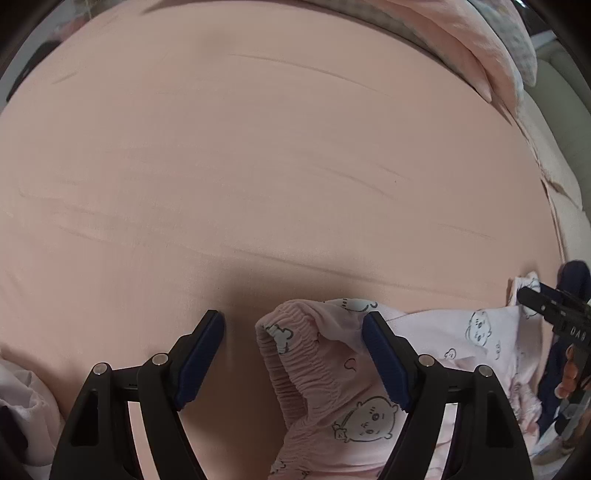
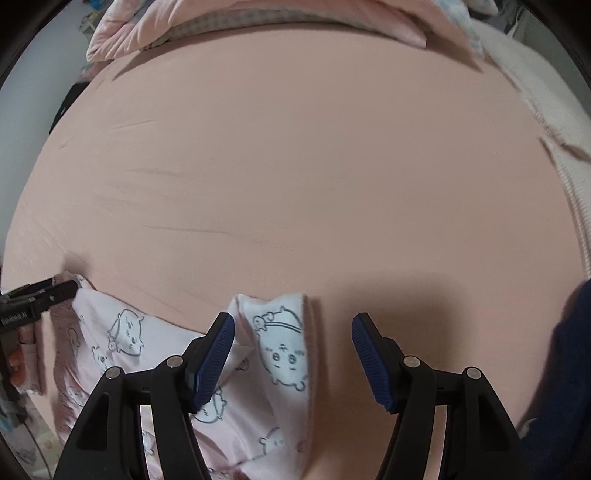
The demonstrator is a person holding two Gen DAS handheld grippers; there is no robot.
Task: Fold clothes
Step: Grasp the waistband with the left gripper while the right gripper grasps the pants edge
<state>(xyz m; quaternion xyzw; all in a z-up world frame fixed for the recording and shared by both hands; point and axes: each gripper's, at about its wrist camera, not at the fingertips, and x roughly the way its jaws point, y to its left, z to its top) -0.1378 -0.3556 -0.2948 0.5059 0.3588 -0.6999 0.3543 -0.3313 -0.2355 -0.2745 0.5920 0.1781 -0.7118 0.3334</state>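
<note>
Two hand-held grippers point steeply down over a bed spread with a smooth peach-pink sheet, each poised at one end of a pale pink cotton garment printed with outlined cartoon animals.

The left gripper is released, its blue ribbed pads standing wide apart and gripping nothing. The garment's gathered elastic waistband lies between them, nearer the right-hand pad, which sits just against a fold of the cloth; the left-hand pad hangs over bare sheet. Beyond the fingertips the sheet runs flat, with only faint creases.

The right gripper is likewise released, its pads spread with nothing pressed between them. A raised fold of the same printed garment, showing a round smiling cartoon face, stands in the gap close beside the left-hand pad, and the rest of the cloth trails off below and to the left of it. The right-hand pad is over bare sheet, in the gripper's own shadow.

Each gripper appears at the far edge of the other's view. A dark blue sleeve shows to the right of the right gripper. A heap of pink bedding lies at the far end of the bed, well away from both.
</note>
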